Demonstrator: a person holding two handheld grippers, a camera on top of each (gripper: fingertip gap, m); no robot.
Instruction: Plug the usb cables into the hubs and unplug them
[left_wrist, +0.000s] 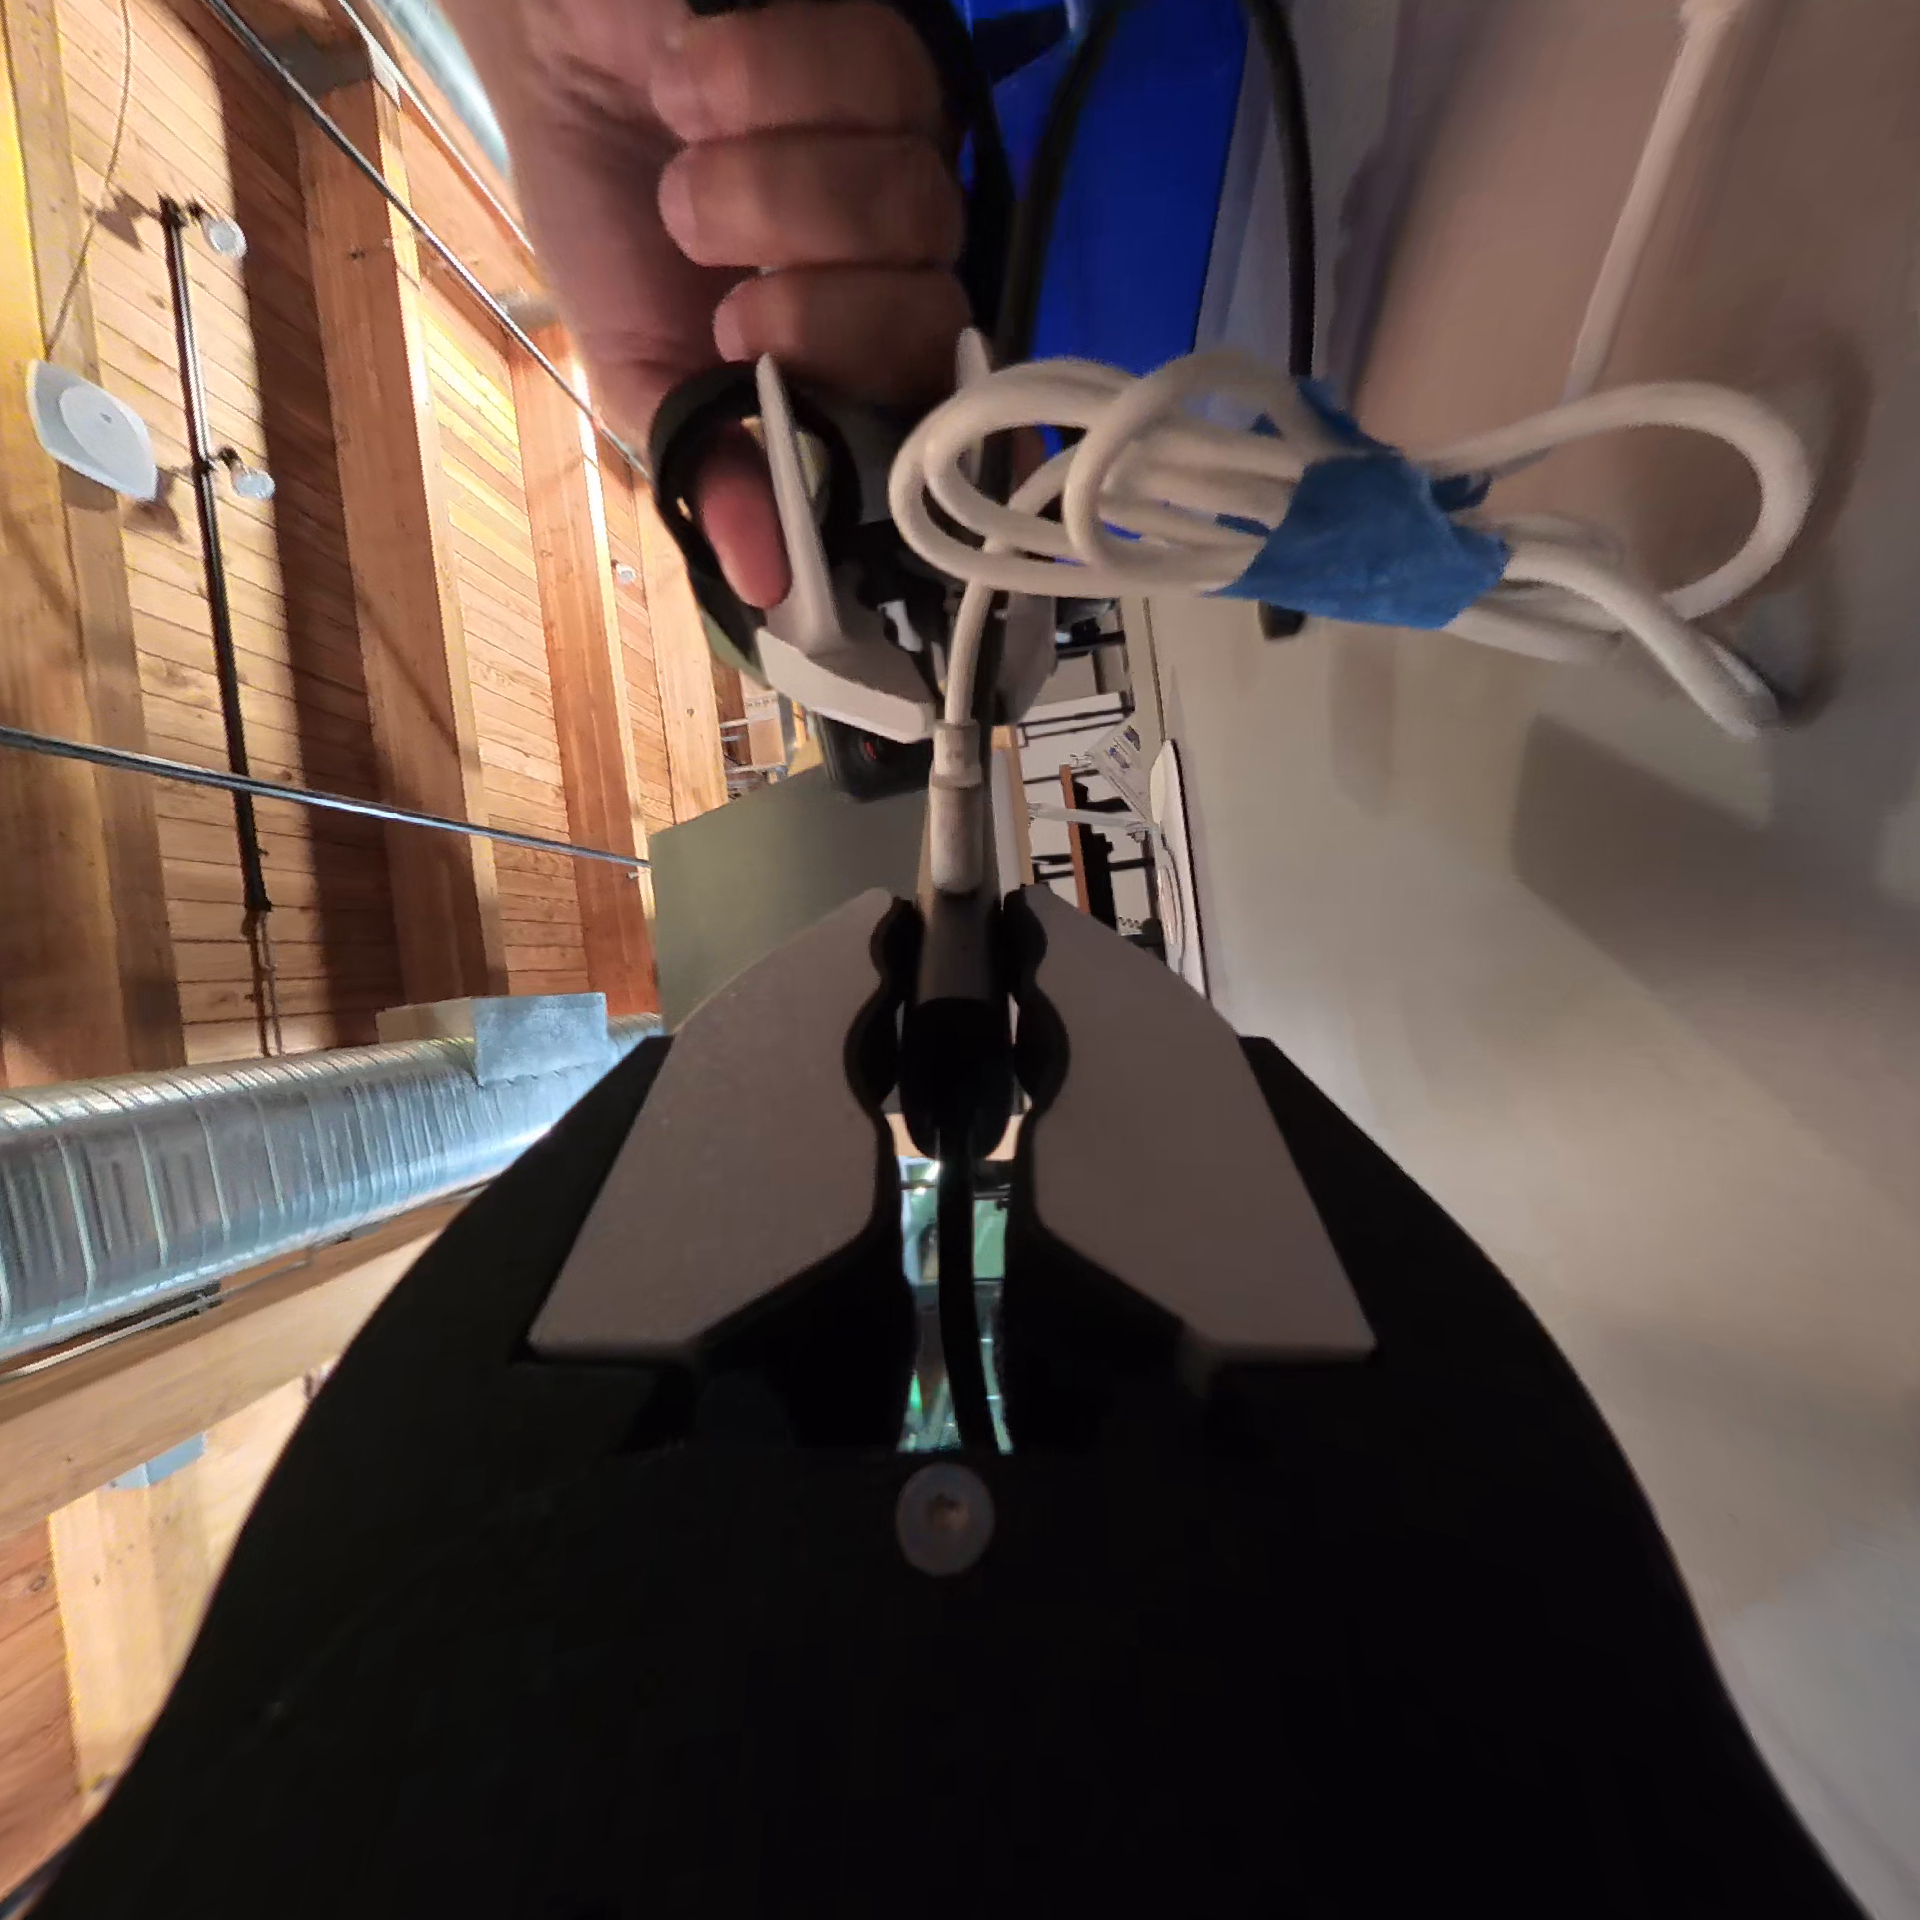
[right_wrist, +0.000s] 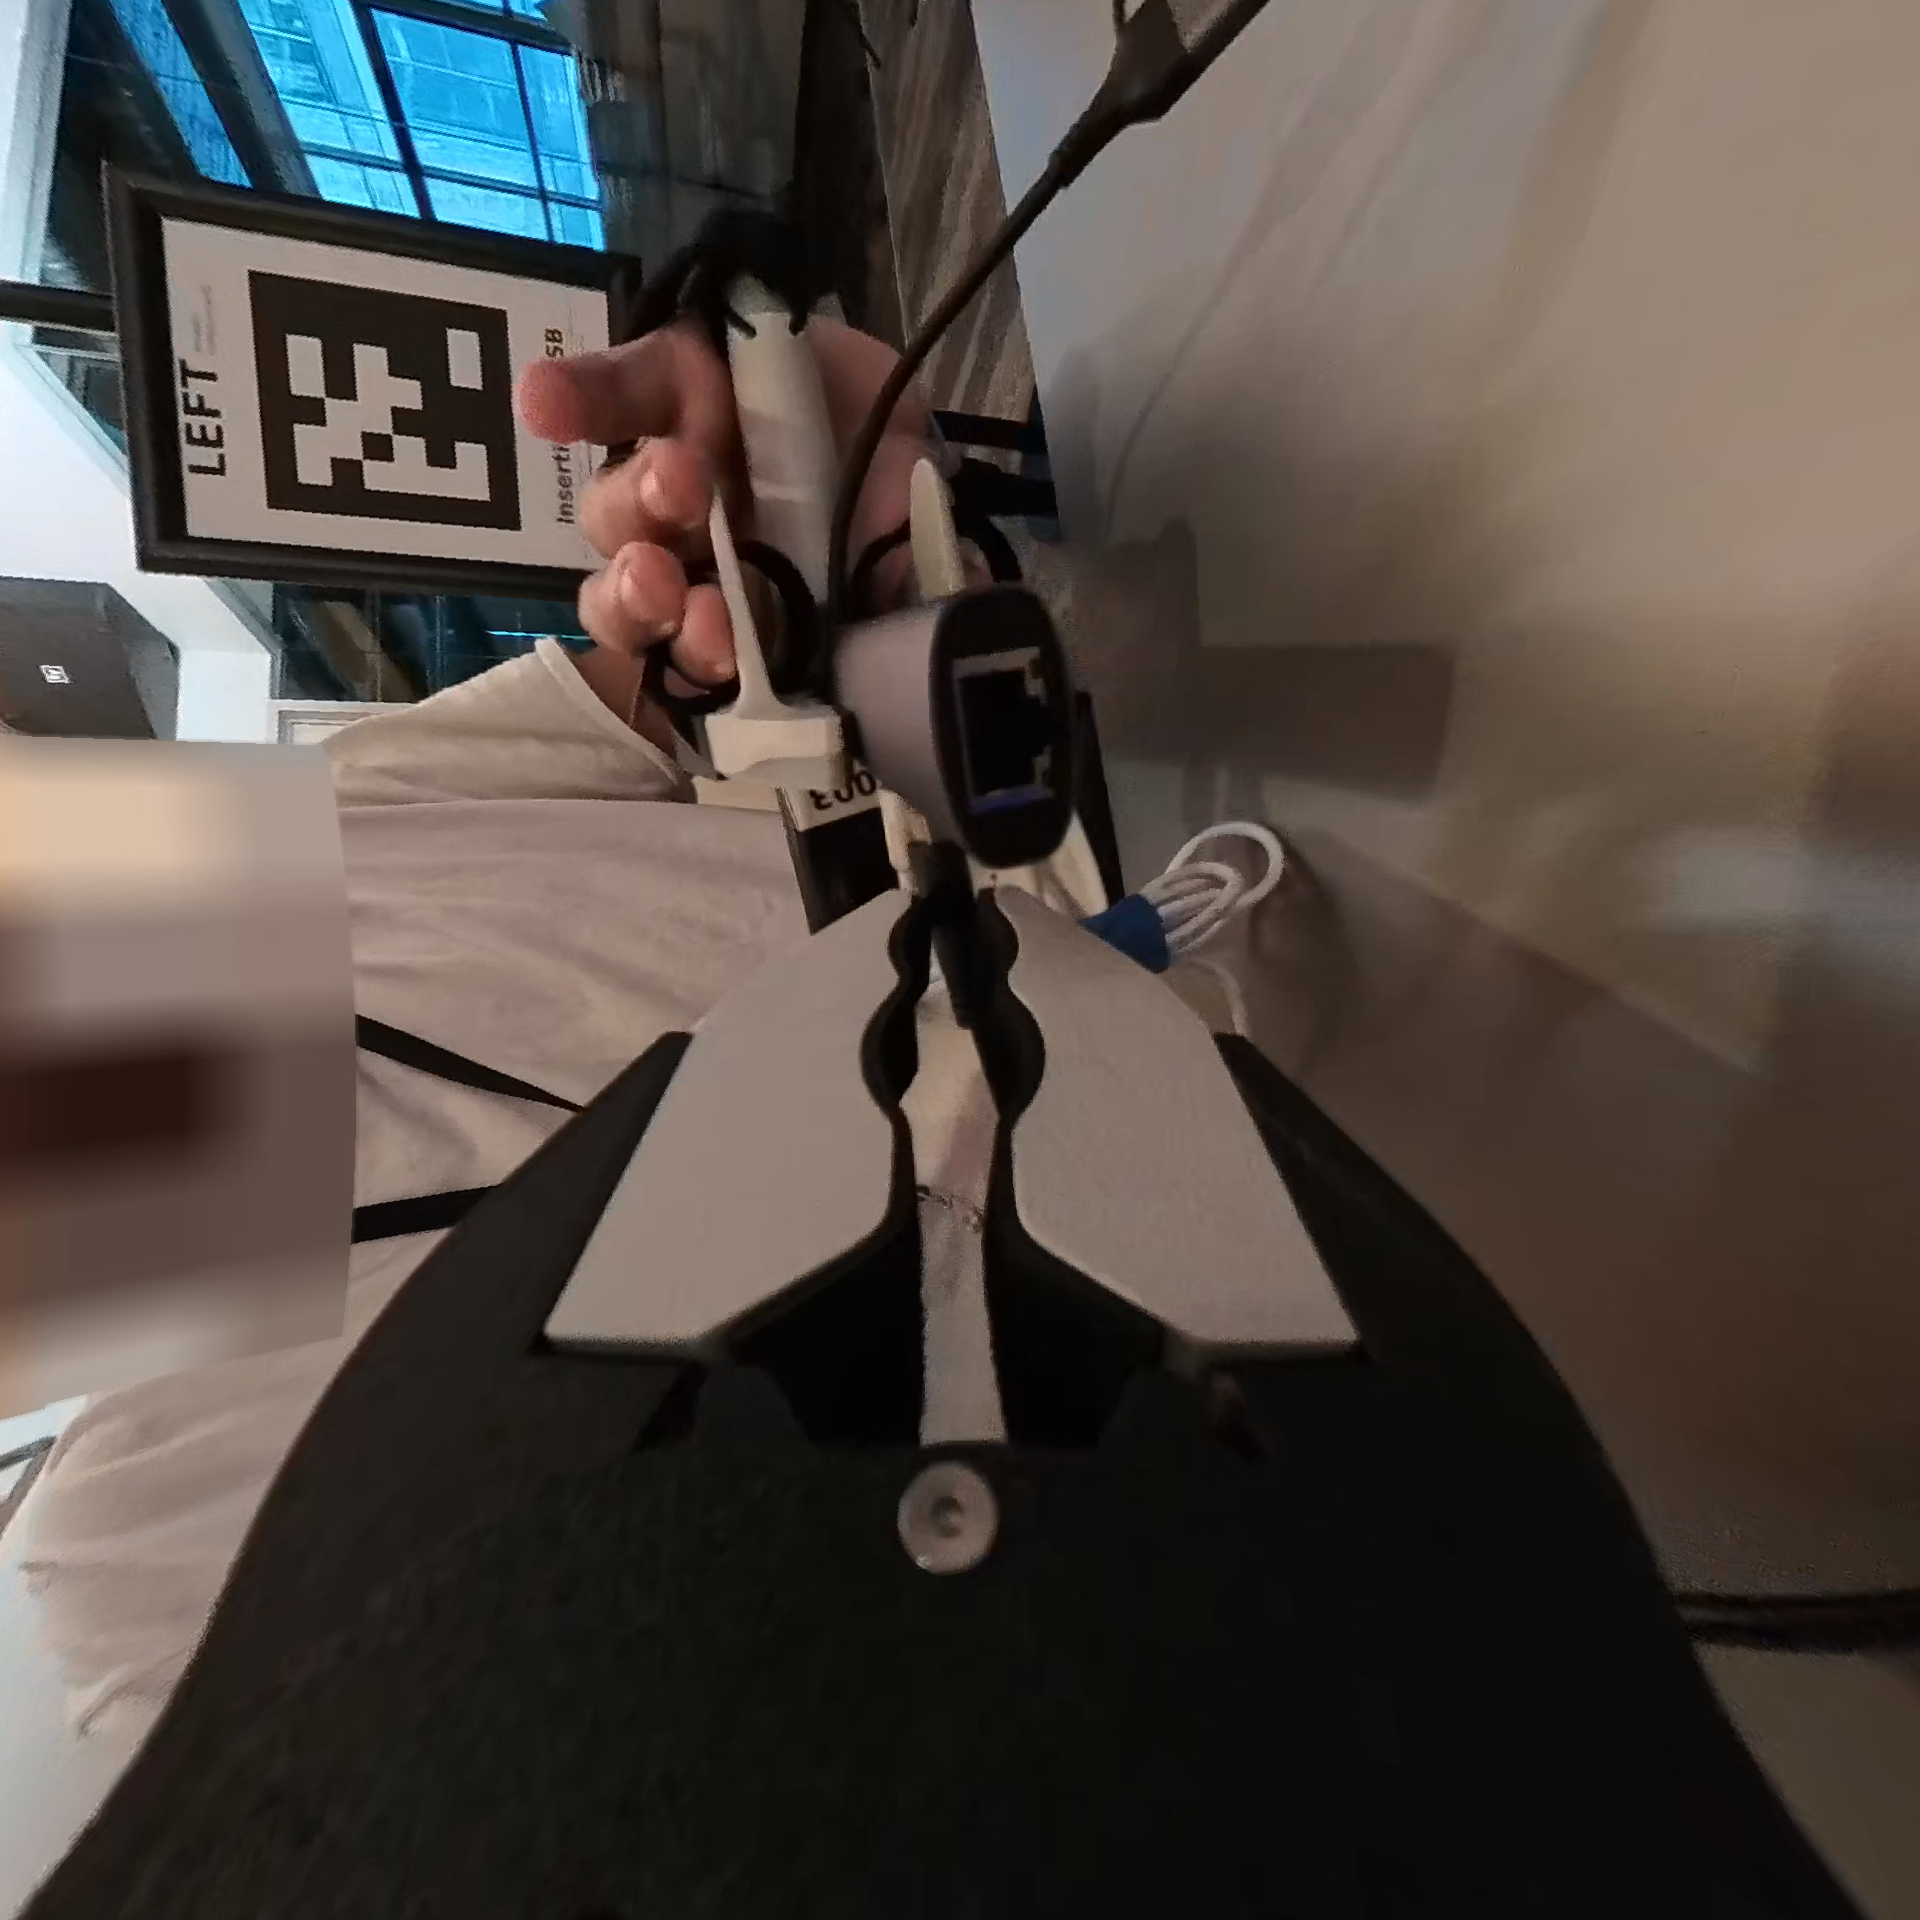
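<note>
My left gripper (left_wrist: 961, 914) is shut on the dark cable end of the grey hub (left_wrist: 956, 997), whose black cable runs back between the fingers. A white USB plug (left_wrist: 956, 821) stands in the hub just past my fingertips. Its white cable bundle (left_wrist: 1143, 488), bound with blue tape (left_wrist: 1361, 540), hangs to the right. My right gripper (right_wrist: 954, 914) is shut on that white plug (right_wrist: 961, 1143), facing the hub's dark end face (right_wrist: 1003, 727). The bundle also shows in the right wrist view (right_wrist: 1216, 883). Each view shows the other gripper in a hand (left_wrist: 748, 208).
A white table surface (left_wrist: 1558, 1143) fills the right side of both views, which are rolled sideways. A framed marker sign (right_wrist: 364, 405) stands behind the left gripper's hand. A wooden wall and a metal duct (left_wrist: 260, 1143) lie to the left. The person's white sleeve (right_wrist: 540, 935) is close by.
</note>
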